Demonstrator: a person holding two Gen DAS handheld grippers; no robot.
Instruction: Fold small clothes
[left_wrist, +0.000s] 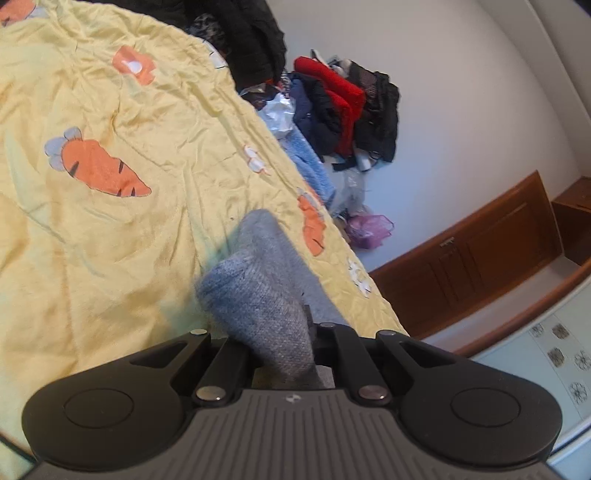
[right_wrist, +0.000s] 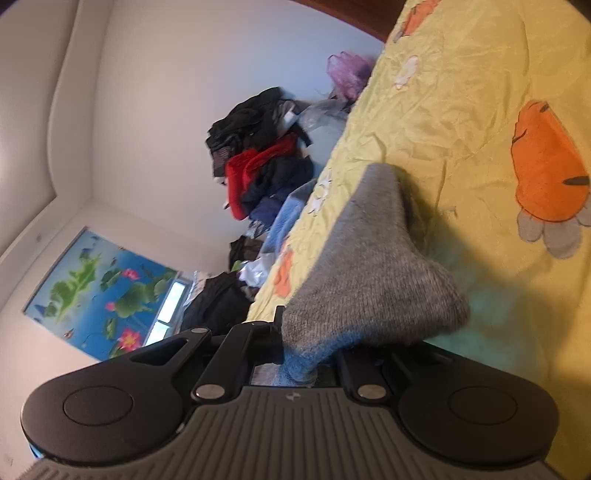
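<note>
Our left gripper (left_wrist: 286, 354) is clamped on one end of the grey sock (left_wrist: 258, 288), and our right gripper (right_wrist: 303, 363) is pinched on the other end of the sock (right_wrist: 369, 266). The sock hangs between them, lifted just above the yellow sheet (left_wrist: 110, 240) with its carrot print. Beyond the bed's edge a clothes pile (left_wrist: 343, 114) lies against the white wall.

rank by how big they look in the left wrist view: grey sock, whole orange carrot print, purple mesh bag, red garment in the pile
1. grey sock, though nearness to the camera inflates it
2. orange carrot print
3. red garment, close to the carrot, unsure
4. purple mesh bag
</note>
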